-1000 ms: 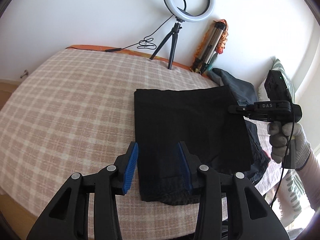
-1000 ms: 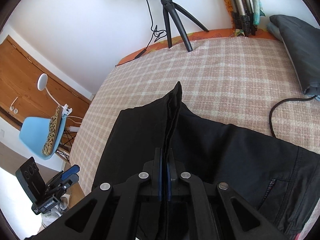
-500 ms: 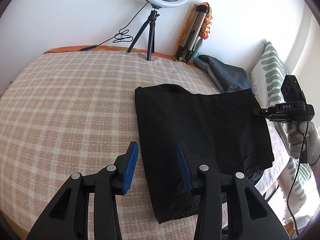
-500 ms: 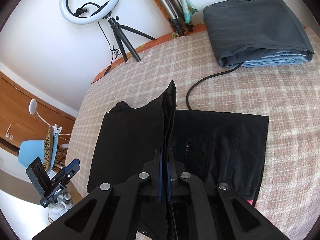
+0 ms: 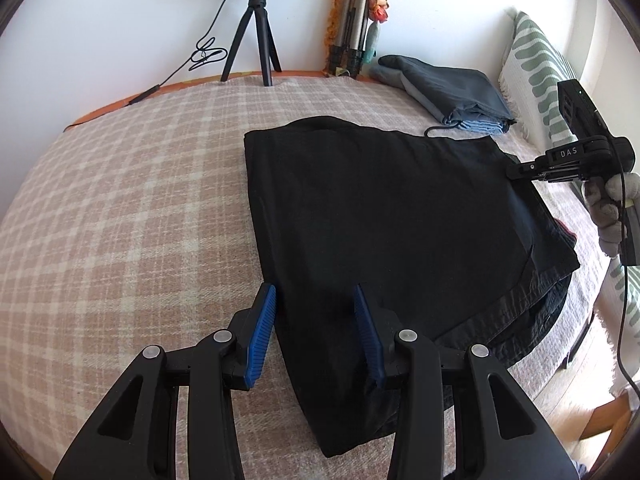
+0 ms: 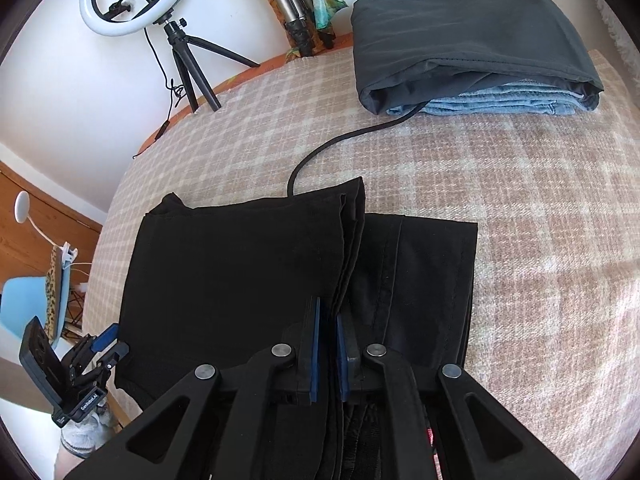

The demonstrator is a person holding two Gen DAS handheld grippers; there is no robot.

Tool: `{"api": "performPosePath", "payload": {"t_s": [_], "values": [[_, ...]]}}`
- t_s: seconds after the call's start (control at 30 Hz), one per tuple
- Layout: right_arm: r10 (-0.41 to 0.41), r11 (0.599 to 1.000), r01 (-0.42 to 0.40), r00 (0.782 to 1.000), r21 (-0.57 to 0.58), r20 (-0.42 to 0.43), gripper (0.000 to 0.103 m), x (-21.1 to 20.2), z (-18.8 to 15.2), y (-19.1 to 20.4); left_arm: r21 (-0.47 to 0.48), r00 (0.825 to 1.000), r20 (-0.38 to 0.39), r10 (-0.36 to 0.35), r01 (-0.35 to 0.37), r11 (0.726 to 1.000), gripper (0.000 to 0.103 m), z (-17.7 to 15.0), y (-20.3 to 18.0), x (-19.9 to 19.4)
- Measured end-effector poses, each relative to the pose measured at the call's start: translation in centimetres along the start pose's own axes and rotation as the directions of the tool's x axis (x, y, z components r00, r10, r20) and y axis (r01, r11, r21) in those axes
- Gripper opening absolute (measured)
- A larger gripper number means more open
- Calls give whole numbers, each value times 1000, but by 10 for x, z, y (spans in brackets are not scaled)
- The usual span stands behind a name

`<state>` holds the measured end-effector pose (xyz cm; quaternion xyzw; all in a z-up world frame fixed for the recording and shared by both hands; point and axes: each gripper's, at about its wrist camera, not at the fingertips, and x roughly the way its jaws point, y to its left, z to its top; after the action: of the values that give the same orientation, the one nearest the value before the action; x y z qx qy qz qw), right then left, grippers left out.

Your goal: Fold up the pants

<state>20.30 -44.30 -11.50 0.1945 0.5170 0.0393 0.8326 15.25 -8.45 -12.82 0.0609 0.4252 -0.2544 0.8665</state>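
Note:
Black pants (image 5: 380,220) lie folded on the plaid blanket (image 5: 120,220). My left gripper (image 5: 315,300) is open, hovering over their near left edge with cloth under the gap but not pinched; it also shows at the lower left of the right wrist view as the left gripper (image 6: 100,344). In that view the folded-over layer of the pants (image 6: 232,272) rests on the lower layer. My right gripper (image 6: 328,312) has its jaws opening, a narrow gap between the blue pads, and the hem edge still runs between them. A gloved hand (image 5: 612,208) holds the right gripper (image 5: 516,170) at the pants' right edge.
A stack of folded clothes (image 6: 472,32), dark grey over denim, sits at the back of the bed, with a black cable (image 6: 340,140) running from it to the pants. A ring light (image 6: 120,0) on a tripod (image 5: 256,40) stands by the wall. A striped pillow (image 5: 536,60) lies right.
The right gripper carried the pinched hem across and down onto the pants, and its pads have parted slightly. The left gripper moved lower over the pants' near left edge, jaws unchanged.

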Motion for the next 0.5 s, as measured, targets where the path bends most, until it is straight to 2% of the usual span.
{"api": "performPosePath", "payload": {"t_s": [0.1,0.13,0.17,0.27,0.37,0.4,0.43,0.5], "values": [[-78,996,80,996,-36,50,17,-12,0,4,5,1000,-8,11,-11,1000,39,-5,1,2],[-96,994,100,993,-48,73,22,-18,0,7,4,1000,-6,12,-12,1000,39,-7,2,1],[-101,993,107,990,-57,96,22,-25,-1,10,4,1000,-3,13,-12,1000,39,-8,2,1],[-42,992,59,989,-112,142,22,-38,-3,30,18,1000,1,19,-19,1000,39,-12,0,1],[-35,975,68,988,-212,154,24,-36,-7,61,15,1000,10,20,-20,1000,39,-14,0,2],[-18,968,53,989,-243,146,27,-33,-8,72,11,1000,10,19,-19,1000,39,-14,0,2],[5,962,31,991,-270,132,35,-28,-10,83,7,1000,10,18,-18,1000,39,-14,0,1],[34,948,2,994,-318,105,37,-18,-15,107,-3,1000,10,17,-17,1000,40,-16,1,-2]]}}
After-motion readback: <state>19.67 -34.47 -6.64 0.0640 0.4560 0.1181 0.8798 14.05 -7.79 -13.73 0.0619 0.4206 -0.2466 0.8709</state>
